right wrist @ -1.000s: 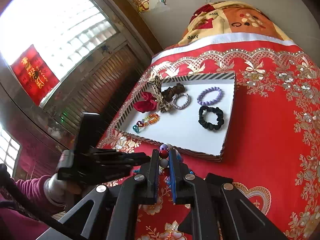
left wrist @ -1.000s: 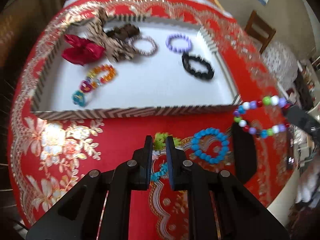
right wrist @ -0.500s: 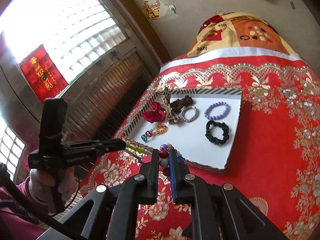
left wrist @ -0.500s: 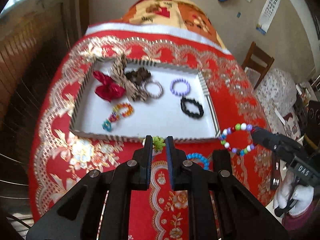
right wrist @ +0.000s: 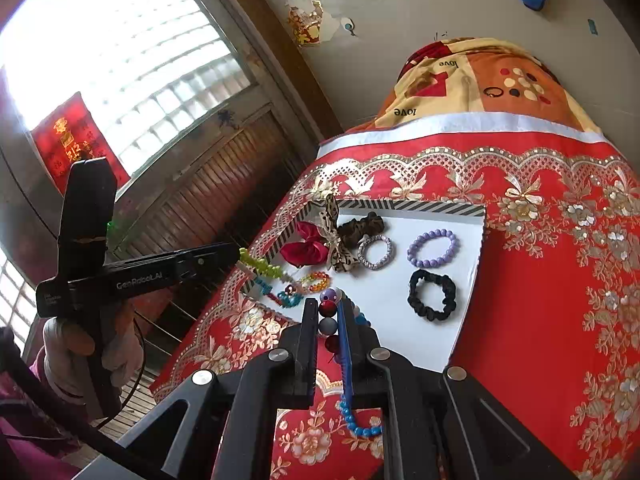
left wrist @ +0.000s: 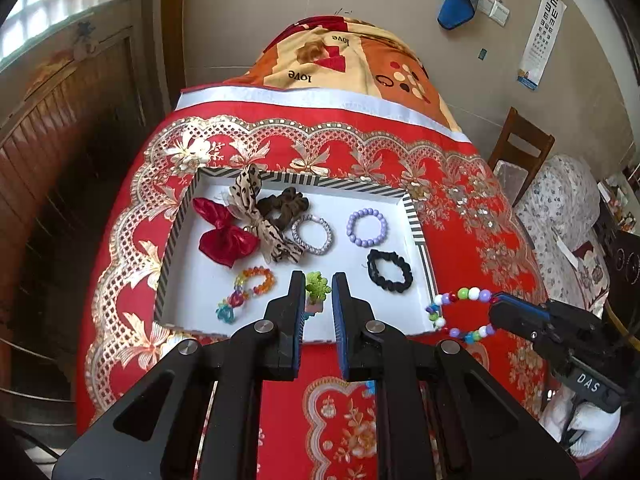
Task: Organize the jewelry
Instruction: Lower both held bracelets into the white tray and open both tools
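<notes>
Two grippers hung above a red, gold-patterned tablecloth, each pinching a piece of jewelry. The left gripper had its jaws drawn narrow onto a small green leafy trinket with a strand of green and teal beads trailing from it, seen more fully from the right wrist view. The right gripper had its jaws almost together, clamped on a multicoloured bead bracelet whose loop dangled just off the near right corner of the tray. On the cloth below, a blue bead bracelet lay partly hidden behind the right gripper's fingers.

Further back sat a shallow white tray with a striped rim. Inside it lay a red bow, a leopard-print bow overlapping it, a brown scrunchie, a silvery bracelet, a lilac bead bracelet, a black scrunchie and an orange and mixed-colour bead bracelet near the front left. The silvery and lilac bracelets lay side by side, apart; the black scrunchie lay just in front of the lilac one
</notes>
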`<act>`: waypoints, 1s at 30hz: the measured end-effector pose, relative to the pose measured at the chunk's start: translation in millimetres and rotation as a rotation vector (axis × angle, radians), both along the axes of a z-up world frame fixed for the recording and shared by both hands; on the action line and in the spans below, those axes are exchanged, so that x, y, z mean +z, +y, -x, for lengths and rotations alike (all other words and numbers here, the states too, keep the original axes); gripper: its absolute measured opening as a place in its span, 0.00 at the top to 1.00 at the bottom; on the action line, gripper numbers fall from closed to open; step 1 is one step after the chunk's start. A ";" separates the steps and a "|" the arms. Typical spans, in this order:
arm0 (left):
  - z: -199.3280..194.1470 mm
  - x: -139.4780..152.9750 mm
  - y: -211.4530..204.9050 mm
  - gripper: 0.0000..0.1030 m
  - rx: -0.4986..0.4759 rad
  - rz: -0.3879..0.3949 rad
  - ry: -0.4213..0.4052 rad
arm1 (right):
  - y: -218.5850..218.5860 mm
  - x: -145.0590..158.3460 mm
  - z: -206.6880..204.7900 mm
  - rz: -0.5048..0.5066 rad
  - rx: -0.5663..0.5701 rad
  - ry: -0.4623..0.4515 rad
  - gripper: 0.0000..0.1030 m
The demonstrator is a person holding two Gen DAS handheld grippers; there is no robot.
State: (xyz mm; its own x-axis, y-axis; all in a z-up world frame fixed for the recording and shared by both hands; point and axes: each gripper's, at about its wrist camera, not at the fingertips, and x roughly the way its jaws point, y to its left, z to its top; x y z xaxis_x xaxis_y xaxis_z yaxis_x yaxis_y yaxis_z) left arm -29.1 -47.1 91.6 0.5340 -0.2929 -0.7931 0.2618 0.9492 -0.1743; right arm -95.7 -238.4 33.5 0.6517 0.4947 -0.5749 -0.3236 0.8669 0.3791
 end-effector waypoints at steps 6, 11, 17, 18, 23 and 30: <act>-13.1 -9.1 -7.5 0.88 -0.015 -0.013 0.015 | 7.3 -5.4 -16.2 0.005 -0.002 0.019 0.92; -24.4 -21.1 -10.9 0.88 -0.025 -0.020 0.037 | 16.2 -15.0 -31.3 0.003 0.005 0.046 0.92; -37.2 -36.6 -10.2 0.88 -0.024 -0.014 0.068 | 28.1 -29.7 -48.1 0.000 0.018 0.085 0.92; -39.3 -39.6 -9.7 0.88 -0.023 -0.015 0.073 | 30.5 -32.8 -51.2 -0.001 0.022 0.094 0.92; -51.9 -66.4 3.5 0.88 0.014 -0.023 0.131 | 45.2 -47.1 -65.5 -0.016 0.048 0.135 0.92; -60.3 -94.4 21.9 0.88 0.058 -0.038 0.190 | 45.1 -73.7 -105.6 -0.004 0.027 0.204 0.92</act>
